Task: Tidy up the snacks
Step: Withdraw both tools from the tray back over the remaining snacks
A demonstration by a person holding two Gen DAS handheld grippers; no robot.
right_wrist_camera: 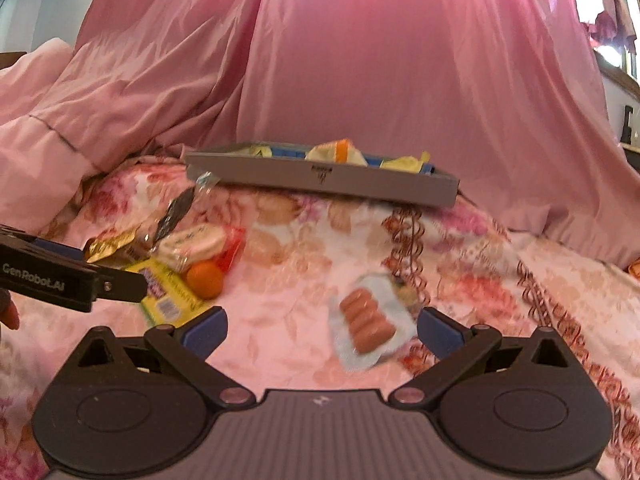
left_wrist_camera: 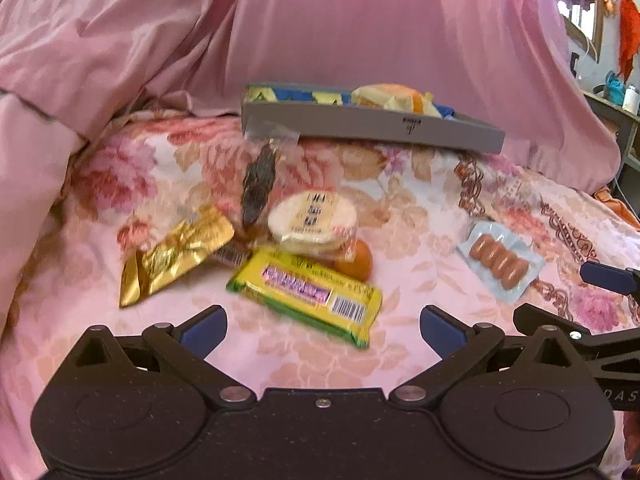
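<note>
A grey tray [left_wrist_camera: 372,130] sat at the far side, already holding yellow-wrapped snacks [left_wrist_camera: 390,98]. Nearer, a cluster lay left of centre — a gold foil packet [left_wrist_camera: 176,254], a clear packet with a dark snack [left_wrist_camera: 260,184], a round white cake in wrap [left_wrist_camera: 312,220], an orange ball [left_wrist_camera: 354,262] and a yellow-green bar [left_wrist_camera: 306,290]. Well apart to the right lay a pale blue sausage pack [left_wrist_camera: 500,260] — flat, its links side by side.

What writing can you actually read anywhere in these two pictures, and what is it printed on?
"GenRobot.AI": on the left gripper, seen from the right wrist view.
"DAS": letters cut off at the frame edge, on the right gripper, seen from the left wrist view.
Grey tray wall: small dark mark, unreadable.
Yellow packet: barcode and purple label, blurred.
Round cake wrapper: dark characters, blurred.
</note>
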